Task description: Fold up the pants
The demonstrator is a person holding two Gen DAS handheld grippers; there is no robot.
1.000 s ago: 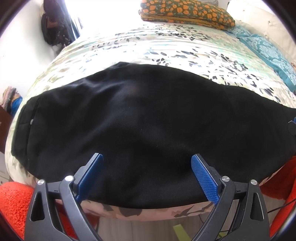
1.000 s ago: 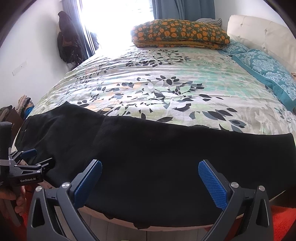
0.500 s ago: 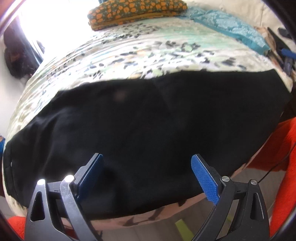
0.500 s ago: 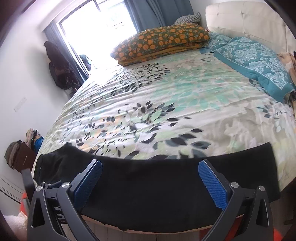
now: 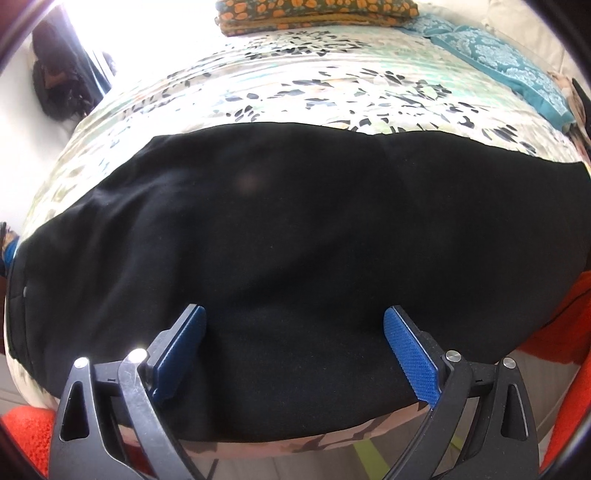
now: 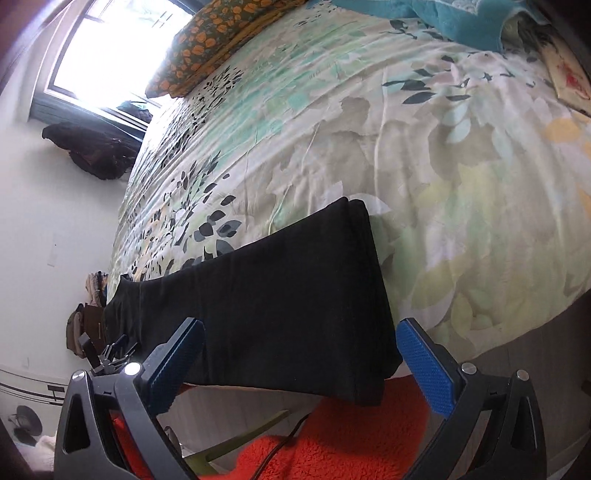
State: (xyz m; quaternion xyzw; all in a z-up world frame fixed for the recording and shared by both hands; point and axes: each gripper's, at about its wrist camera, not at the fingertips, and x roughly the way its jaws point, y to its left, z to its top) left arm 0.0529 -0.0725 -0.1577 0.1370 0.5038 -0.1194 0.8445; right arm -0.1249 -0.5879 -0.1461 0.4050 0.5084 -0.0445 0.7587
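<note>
Black pants [image 5: 295, 240] lie flat along the near edge of the bed, folded lengthwise, waistband at the left. My left gripper [image 5: 295, 343] is open and empty, hovering over the pants' near edge around their middle. In the right wrist view the pants [image 6: 266, 295] run from the leg hems at the right to the waist at the far left. My right gripper [image 6: 299, 354] is open and empty, just in front of the hem end, which hangs slightly over the bed edge. The left gripper [image 6: 110, 354] shows small at the lower left there.
The bed has a floral quilt [image 6: 406, 147]. An orange-patterned pillow [image 5: 314, 14] and teal pillows [image 5: 498, 62] lie at the far side. An orange fluffy rug [image 6: 332, 443] and a cable lie on the floor below the bed edge. Dark clothes hang on the left wall [image 6: 96, 151].
My right gripper has swung right and down to the hem end of the pants, its view tilting. My left gripper has shifted slightly over the pants' middle. Both stay open.
</note>
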